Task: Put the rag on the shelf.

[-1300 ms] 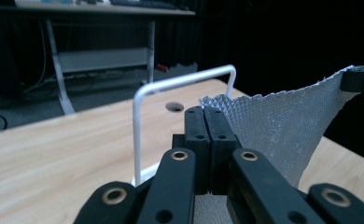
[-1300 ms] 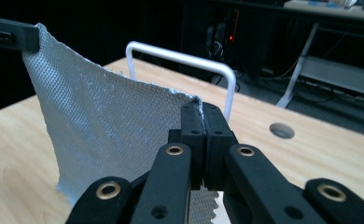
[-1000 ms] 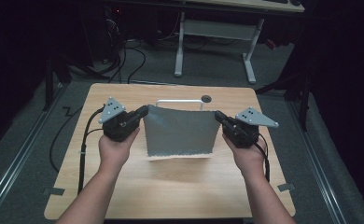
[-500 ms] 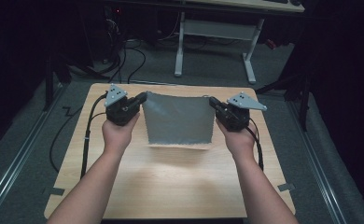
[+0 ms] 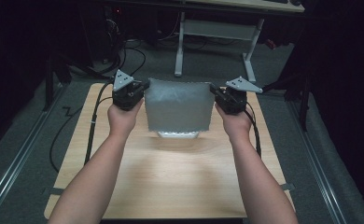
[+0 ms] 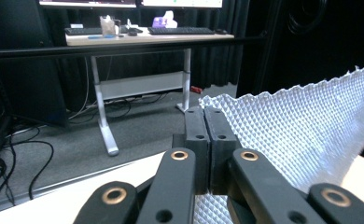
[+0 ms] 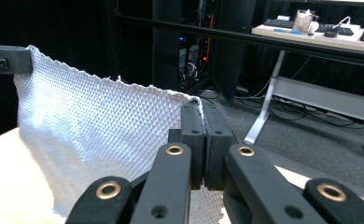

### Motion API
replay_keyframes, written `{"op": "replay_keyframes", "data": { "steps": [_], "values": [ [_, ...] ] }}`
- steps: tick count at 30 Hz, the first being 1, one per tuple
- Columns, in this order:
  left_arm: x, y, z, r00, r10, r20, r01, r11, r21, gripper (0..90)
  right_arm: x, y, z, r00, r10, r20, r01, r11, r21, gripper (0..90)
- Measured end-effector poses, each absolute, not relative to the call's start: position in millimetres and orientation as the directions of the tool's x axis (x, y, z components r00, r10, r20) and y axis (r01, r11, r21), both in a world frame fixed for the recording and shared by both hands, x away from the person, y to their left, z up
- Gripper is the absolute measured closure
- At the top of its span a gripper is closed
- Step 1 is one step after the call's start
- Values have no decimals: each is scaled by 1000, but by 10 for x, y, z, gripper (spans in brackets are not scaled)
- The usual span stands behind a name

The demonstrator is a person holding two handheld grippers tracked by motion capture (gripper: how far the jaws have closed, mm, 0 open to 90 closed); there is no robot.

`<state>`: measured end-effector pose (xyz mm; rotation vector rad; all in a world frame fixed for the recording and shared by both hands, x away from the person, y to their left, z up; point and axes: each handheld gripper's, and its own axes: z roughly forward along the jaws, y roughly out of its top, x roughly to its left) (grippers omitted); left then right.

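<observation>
High view: cloth (image 5: pixel 178 106) now carried farther toward table's (image 5: pixel 171 177) far edge, hanging between left gripper (image 5: pixel 142 90) and right gripper (image 5: pixel 213 91); likely being spread. Gripper views: jaws clamped on cloth corners (image 6: pixel 306 135) (image 7: pixel 101 126).

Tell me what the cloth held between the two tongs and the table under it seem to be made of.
Cloth: likely woven cotton or microfibre, matt white; its waffle-like diamond relief, frayed edge and limp hang between the left tongs and right tongs suggest textile. Table: light wood or wood-look laminate, smooth; faint grain streaks show.
</observation>
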<state>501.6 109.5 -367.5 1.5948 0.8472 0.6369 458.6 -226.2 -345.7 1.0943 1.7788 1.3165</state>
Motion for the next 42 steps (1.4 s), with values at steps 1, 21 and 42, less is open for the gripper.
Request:
{"op": "replay_keyframes", "data": {
  "steps": [1,21,42],
  "values": [
    [5052,1089,-3685,588,807,-50,191,-78,979,898,4615,-2260,-3460,-430,902,-37,234,151,960,897],
    [5299,1088,-4258,622,769,-147,372,-124,920,897,4992,-2288,-3935,-427,903,-47,374,223,900,897],
    [5171,1052,-4657,630,751,-199,441,-135,887,897,4931,-2356,-4320,-419,907,44,445,163,880,896]
  ]
}}
